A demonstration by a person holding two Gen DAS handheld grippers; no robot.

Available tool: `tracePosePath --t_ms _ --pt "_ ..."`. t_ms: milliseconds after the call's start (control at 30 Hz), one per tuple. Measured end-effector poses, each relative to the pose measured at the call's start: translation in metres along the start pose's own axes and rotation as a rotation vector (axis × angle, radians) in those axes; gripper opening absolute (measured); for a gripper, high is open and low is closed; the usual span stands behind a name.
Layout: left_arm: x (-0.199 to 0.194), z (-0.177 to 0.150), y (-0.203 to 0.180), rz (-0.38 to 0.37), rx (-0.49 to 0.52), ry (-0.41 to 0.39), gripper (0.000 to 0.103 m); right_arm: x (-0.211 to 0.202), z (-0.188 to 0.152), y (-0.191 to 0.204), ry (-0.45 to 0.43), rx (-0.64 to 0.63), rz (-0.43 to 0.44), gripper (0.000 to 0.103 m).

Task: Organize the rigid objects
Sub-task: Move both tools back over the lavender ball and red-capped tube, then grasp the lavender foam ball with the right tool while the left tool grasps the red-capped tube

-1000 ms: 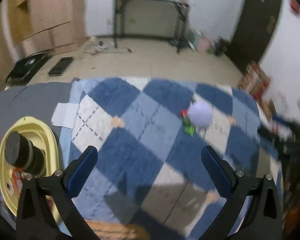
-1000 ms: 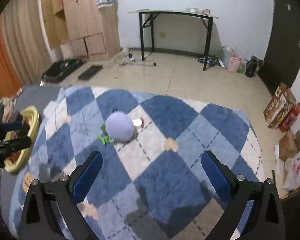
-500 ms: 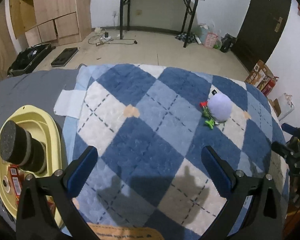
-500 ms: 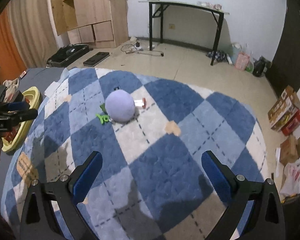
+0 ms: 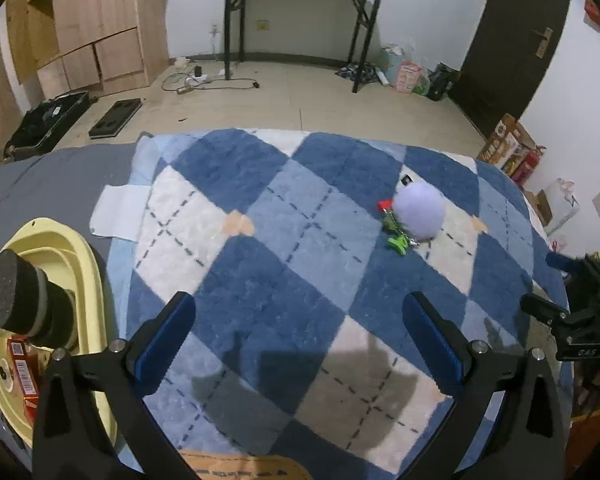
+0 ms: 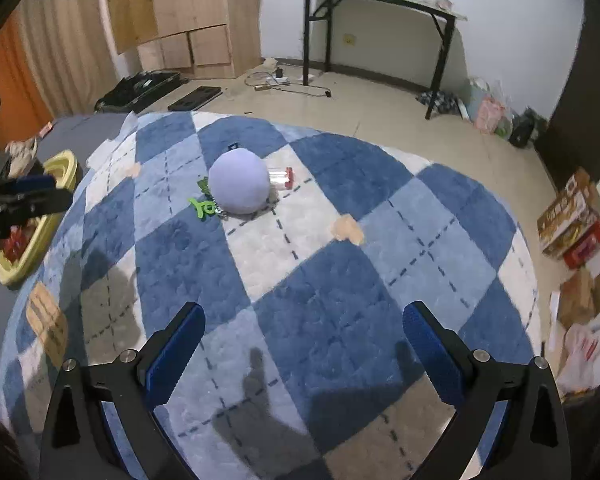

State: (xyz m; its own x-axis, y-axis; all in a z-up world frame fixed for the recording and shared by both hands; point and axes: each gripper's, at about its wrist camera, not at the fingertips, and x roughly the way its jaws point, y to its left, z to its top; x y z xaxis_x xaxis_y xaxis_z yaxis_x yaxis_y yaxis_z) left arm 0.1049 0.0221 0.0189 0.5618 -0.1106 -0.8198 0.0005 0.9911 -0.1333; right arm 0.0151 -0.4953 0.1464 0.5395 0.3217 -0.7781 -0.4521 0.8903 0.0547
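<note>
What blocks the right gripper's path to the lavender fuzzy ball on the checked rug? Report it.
Nothing visible does. The right gripper is open, and only bare blue-and-white checked rug lies between it and the lavender fuzzy ball. A green plastic keychain and a small clear red-capped container flank the ball.

ball (image 5: 419, 215) on the rug (image 5: 260, 280), tray (image 5: 88, 280) off its left edge.

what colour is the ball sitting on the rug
Pale lavender ball, resting on the blue-and-white diamond rug; clearest in the right wrist view.
</note>
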Motion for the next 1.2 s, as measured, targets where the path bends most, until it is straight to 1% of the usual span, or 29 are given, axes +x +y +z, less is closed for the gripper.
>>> tracePosePath --t_ms 67,167,333,400,633,767,1000,1200 --pt "-0.001 0.002 0.002 -0.007 -0.009 -0.003 0.103 0.002 0.001 -0.005 0.01 0.044 0.013 0.101" --pt "-0.001 0.002 0.003 -0.009 -0.008 -0.004 0.103 0.003 0.002 -0.007 0.014 0.065 0.017 0.101" --pt "0.002 -0.002 0.006 -0.002 0.016 0.013 0.103 0.001 0.002 -0.003 0.006 0.042 0.013 0.101" --pt "0.004 -0.002 0.007 -0.012 0.01 0.022 0.103 0.002 0.002 -0.004 0.008 0.045 0.014 0.101" --pt "0.008 -0.001 0.003 -0.052 0.008 0.016 0.103 0.005 0.001 -0.006 0.026 0.057 0.023 0.101" --pt "0.012 -0.003 0.002 -0.054 0.007 0.029 0.103 0.005 0.004 -0.007 0.016 0.064 0.038 0.101" --pt "0.009 0.001 0.008 -0.061 -0.034 0.003 0.103 0.01 0.007 -0.001 0.019 0.065 0.057 0.101" --pt "0.01 0.004 0.009 -0.055 -0.031 -0.003 0.103 0.016 0.011 0.015 0.022 0.026 0.085 0.101"
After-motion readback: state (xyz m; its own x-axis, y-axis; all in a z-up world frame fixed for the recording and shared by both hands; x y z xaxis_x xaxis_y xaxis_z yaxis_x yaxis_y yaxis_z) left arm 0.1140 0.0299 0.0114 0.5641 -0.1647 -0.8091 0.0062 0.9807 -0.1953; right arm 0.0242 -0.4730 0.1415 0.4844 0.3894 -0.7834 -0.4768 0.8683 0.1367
